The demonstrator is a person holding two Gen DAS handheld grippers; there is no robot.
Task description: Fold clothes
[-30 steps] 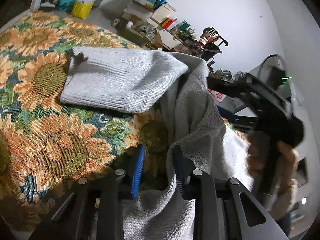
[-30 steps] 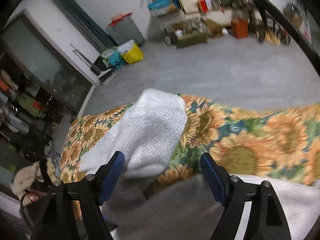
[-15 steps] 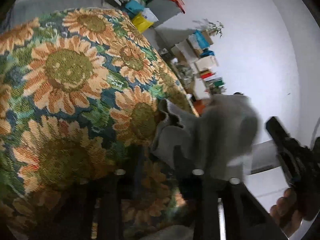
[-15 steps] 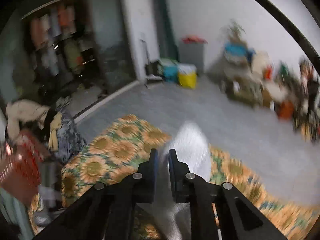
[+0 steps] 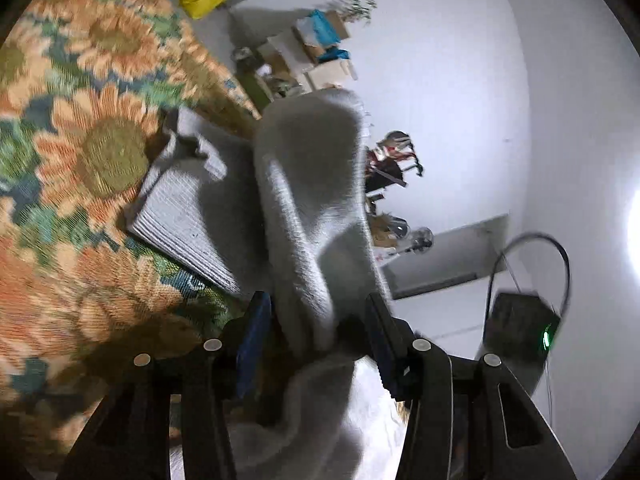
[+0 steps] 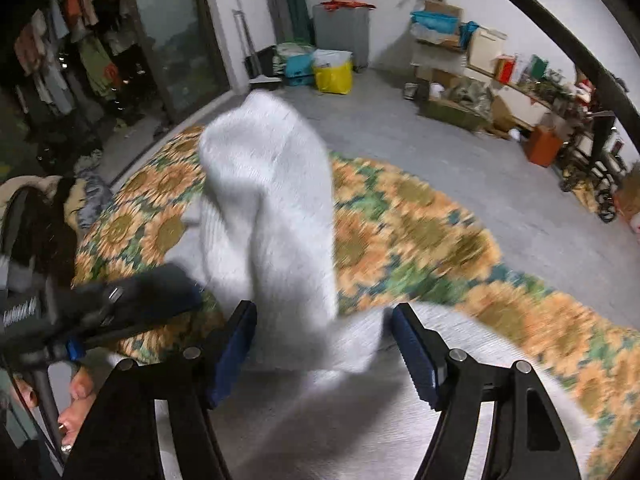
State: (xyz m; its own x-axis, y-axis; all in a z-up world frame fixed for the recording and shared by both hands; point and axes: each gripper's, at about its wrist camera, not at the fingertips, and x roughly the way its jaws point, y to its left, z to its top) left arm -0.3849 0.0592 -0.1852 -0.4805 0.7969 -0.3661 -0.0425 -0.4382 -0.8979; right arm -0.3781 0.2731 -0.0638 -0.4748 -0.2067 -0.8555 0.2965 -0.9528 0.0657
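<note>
A light grey knit sweater (image 5: 304,184) lies on a sunflower-patterned cloth (image 5: 100,152). Its ribbed cuff (image 5: 180,216) lies flat, and one sleeve rises in a tall hump. That hump runs down between the jaws of my left gripper (image 5: 316,340), which are opening, and the pads stand off the fabric. In the right wrist view the sweater (image 6: 272,200) looks white and stands up over the cloth (image 6: 420,232). My right gripper (image 6: 324,352) is opening wide, with knit lying loose between its pads. The left gripper's body (image 6: 120,300) shows at the left, above a hand (image 6: 76,400).
Grey floor (image 6: 440,152) lies beyond the cloth's far edge. A yellow bag (image 6: 334,76), a grey bin and shelves of boxes (image 6: 460,40) line the white wall. Hanging clothes (image 6: 80,40) and a clothes pile (image 6: 88,196) are at the left.
The right gripper, shut on the sleeve half a second ago, now stands wide apart. The left jaws have widened. The sleeve has gone from lying flat to a raised hump, and both views have rolled.
</note>
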